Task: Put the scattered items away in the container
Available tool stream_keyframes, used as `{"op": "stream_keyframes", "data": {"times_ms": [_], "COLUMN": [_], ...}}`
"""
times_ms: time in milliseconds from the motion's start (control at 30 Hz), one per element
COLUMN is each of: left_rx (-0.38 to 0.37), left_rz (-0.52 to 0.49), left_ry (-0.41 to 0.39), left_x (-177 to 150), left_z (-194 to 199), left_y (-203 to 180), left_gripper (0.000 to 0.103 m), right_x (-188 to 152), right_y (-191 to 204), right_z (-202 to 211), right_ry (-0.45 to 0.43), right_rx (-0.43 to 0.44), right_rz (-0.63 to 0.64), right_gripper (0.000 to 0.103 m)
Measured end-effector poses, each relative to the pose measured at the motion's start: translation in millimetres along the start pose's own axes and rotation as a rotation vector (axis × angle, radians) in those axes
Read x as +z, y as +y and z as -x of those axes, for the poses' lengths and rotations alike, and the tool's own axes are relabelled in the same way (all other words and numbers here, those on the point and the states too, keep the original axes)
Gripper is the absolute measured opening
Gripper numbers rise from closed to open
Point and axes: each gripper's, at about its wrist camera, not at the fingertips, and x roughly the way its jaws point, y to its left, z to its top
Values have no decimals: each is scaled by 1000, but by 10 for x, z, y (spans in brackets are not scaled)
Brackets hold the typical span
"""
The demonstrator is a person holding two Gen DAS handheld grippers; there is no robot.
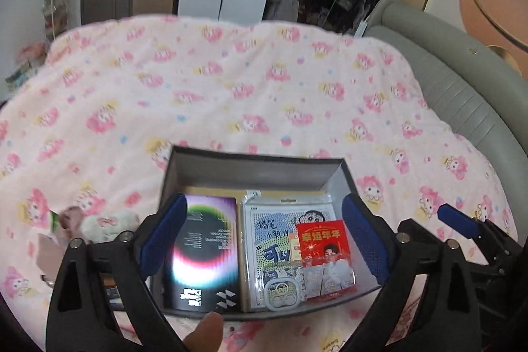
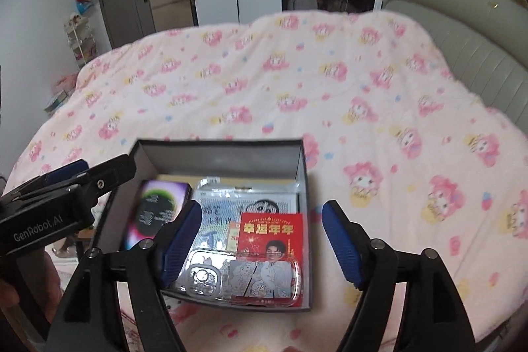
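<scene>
Both grippers, left (image 1: 264, 240) & right (image 2: 262, 244), gape, holding nothing.
Box (image 1: 231, 162) already holds book, case, cards; plush (image 1: 110, 225) etc. left for you.

Soft, even daylight; fisheye-warped, slightly blurred edges.
</scene>
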Motion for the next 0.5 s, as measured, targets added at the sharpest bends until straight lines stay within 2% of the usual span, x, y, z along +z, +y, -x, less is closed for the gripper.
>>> {"op": "stream_keyframes", "data": {"times_ms": [167, 300, 500], "left_rx": [21, 22, 60], "left_rz": [-48, -54, -87], "left_ry": [-80, -101, -106], "left_x": [-74, -226, -539], "left_z": [547, 855, 1115], "left_y": [-120, -157, -229], "left_gripper": [102, 102, 102], "right_x": [-16, -149, -449], "right_y": [2, 30, 61], "right_z": [454, 735, 984], "right_ry": [-71, -102, -122], "right_rx": [-23, -34, -52], "right_rz": [-31, -35, -18], "right_gripper": [75, 77, 77]}}
